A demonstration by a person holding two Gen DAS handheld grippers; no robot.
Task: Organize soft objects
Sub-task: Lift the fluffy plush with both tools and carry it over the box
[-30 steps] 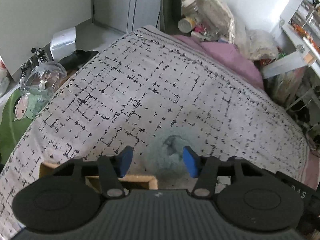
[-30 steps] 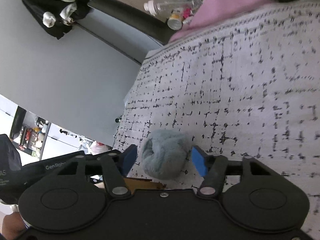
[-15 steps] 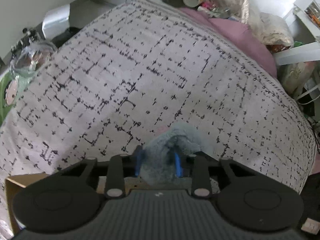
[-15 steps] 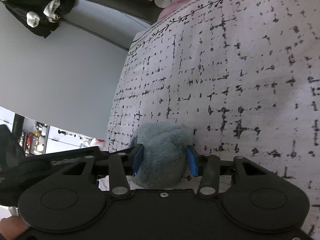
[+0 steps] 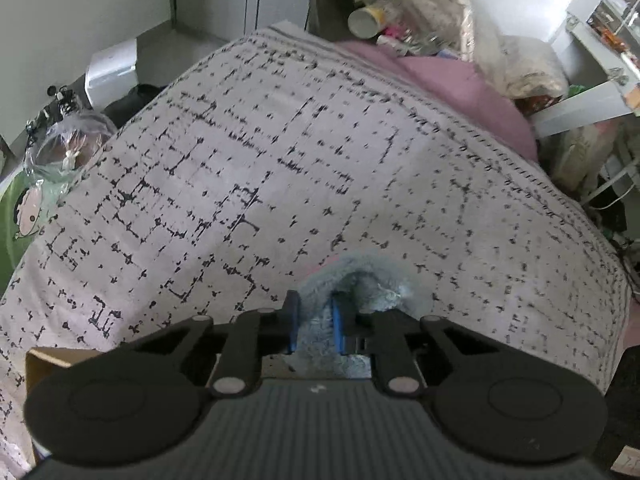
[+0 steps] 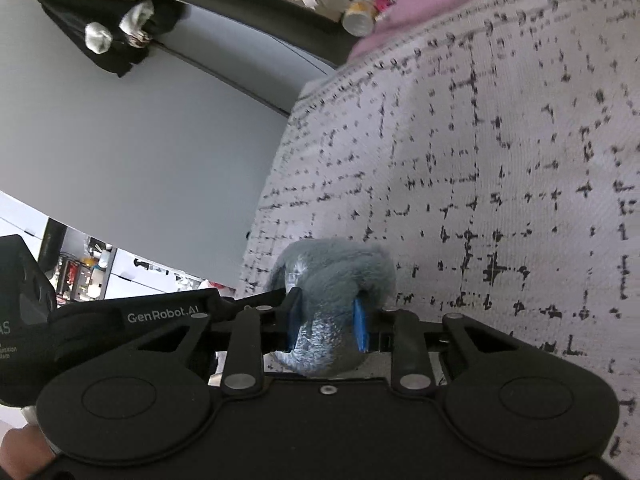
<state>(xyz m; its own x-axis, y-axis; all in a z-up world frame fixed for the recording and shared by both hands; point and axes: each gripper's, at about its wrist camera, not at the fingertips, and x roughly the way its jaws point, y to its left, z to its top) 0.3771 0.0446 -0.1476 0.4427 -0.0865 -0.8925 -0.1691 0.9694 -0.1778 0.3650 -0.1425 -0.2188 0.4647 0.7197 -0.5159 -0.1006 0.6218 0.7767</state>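
A fluffy grey-blue soft bundle [image 5: 360, 280] sits at the near edge of a bed with a white, black-flecked cover [image 5: 280, 160]. My left gripper [image 5: 314, 322] is shut on one side of the bundle, its blue pads pressed into the fluff. In the right wrist view my right gripper [image 6: 326, 320] is shut on the same grey bundle [image 6: 332, 268] from another side. The left gripper's black body [image 6: 132, 316] shows at the left of that view, close beside the right one.
A cardboard box corner [image 5: 52, 356] lies below left of the left gripper. A pink pillow [image 5: 452, 80], bottles and bags [image 5: 396, 8] crowd the bed's far end. A plastic bag [image 5: 68, 148] and a green cloth [image 5: 16, 216] lie off the left edge. A grey wall [image 6: 140, 128] borders the bed.
Both grippers went from open on either side of the grey bundle to shut on it. The bundle now stands squeezed between the pads and slightly raised off the cover.
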